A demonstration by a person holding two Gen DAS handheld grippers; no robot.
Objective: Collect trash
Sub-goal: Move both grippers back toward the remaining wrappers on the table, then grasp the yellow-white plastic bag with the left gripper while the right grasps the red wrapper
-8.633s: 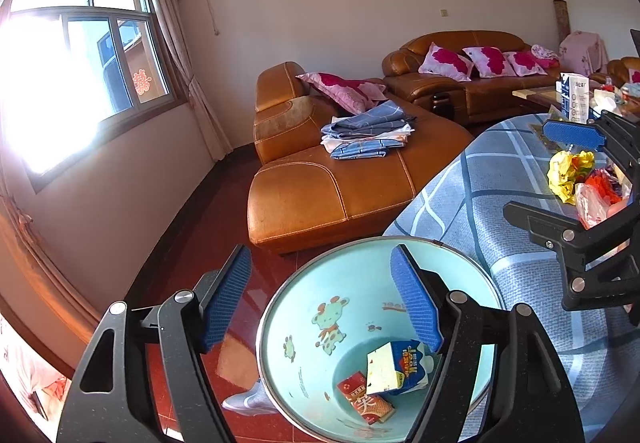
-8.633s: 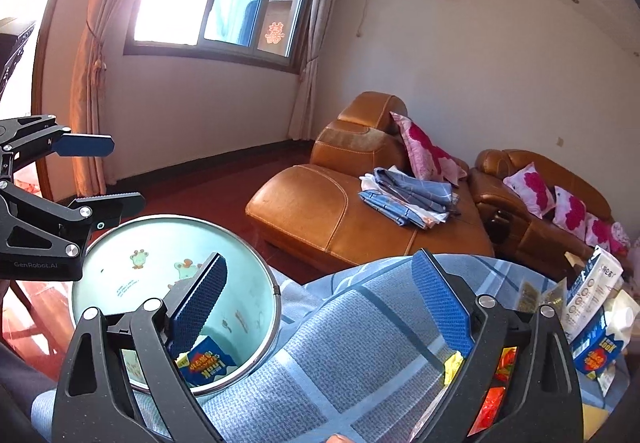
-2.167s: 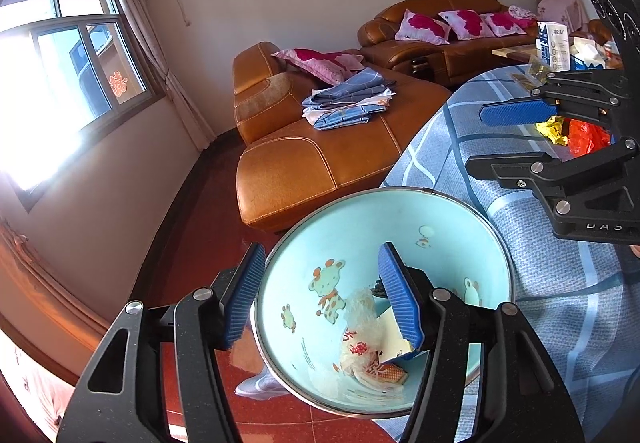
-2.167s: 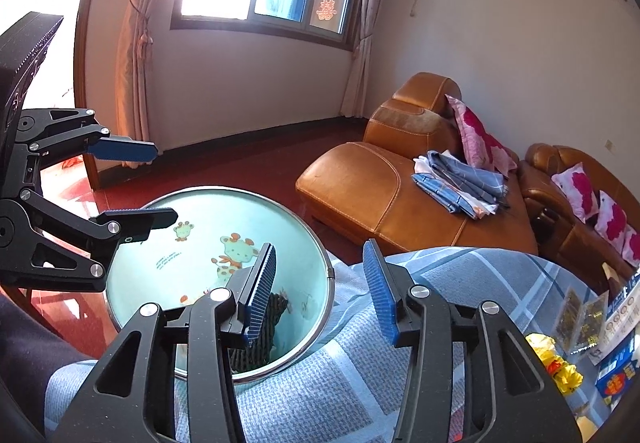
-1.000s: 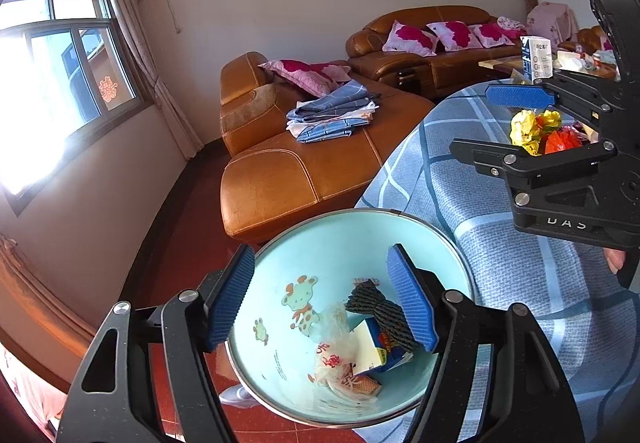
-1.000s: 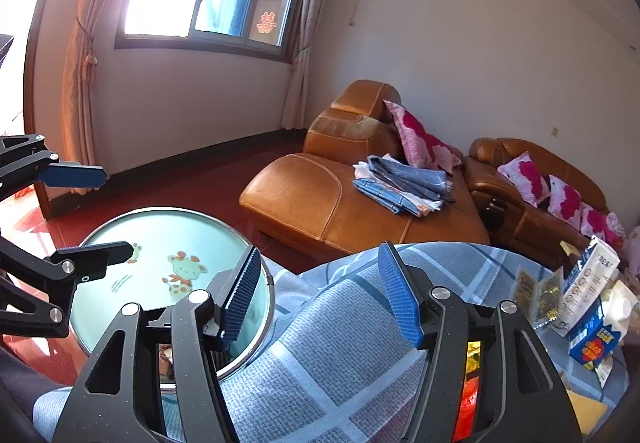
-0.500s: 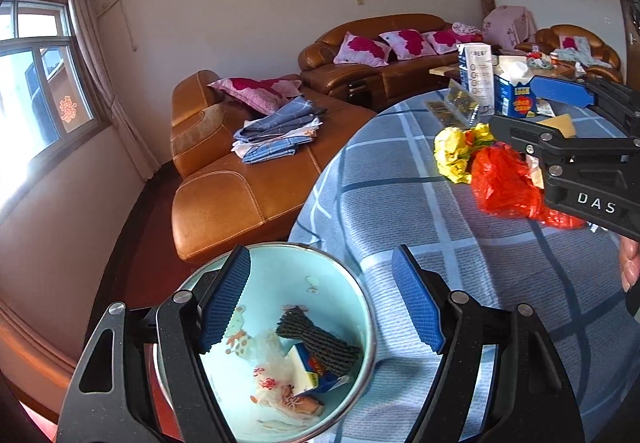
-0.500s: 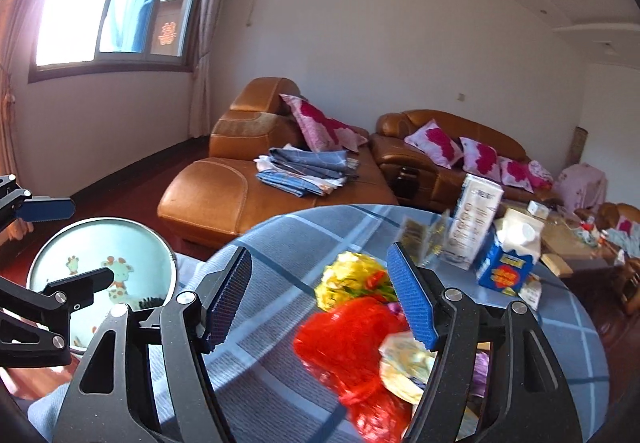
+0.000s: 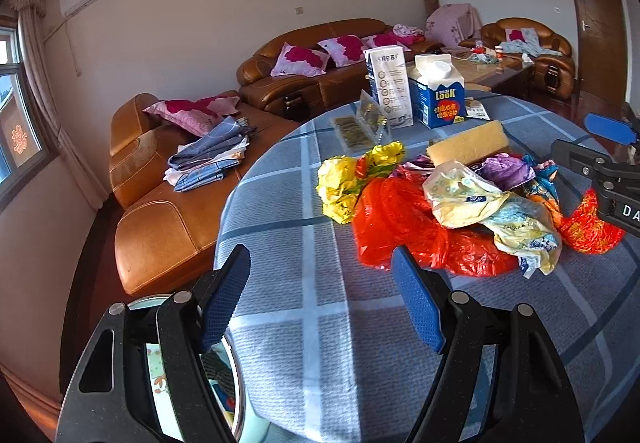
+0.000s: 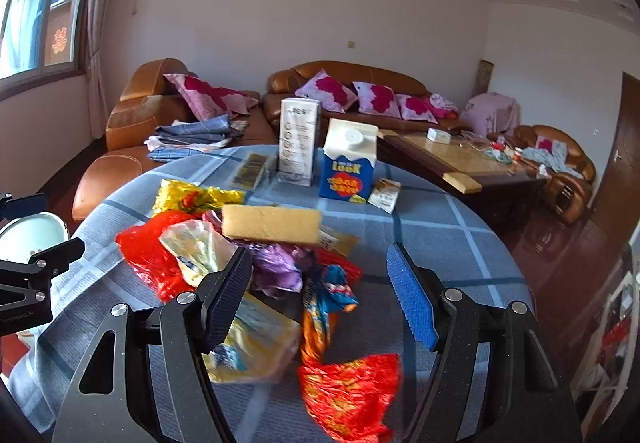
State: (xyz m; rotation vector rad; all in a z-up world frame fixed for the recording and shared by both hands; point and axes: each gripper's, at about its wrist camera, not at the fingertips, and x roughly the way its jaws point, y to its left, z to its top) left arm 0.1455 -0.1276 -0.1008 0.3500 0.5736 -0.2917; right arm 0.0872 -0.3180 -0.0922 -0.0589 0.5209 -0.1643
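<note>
A heap of crumpled wrappers lies on the blue checked tablecloth: a red plastic bag, a yellow wrapper, a pale printed bag and a red-orange wrapper. A yellow sponge lies on the heap. My left gripper is open and empty over the table's near edge. My right gripper is open and empty just above the wrappers. The light blue trash bin stands below the table at the lower left and shows trash inside.
A blue milk carton and a tall white carton stand at the table's far side. Brown leather sofas with folded clothes and pink cushions stand behind. A wooden coffee table is at the right.
Both grippers have swung from over the bin towards the table. The trash heap now fills both views and the bin has dropped to the left edge. Both grippers stay open.
</note>
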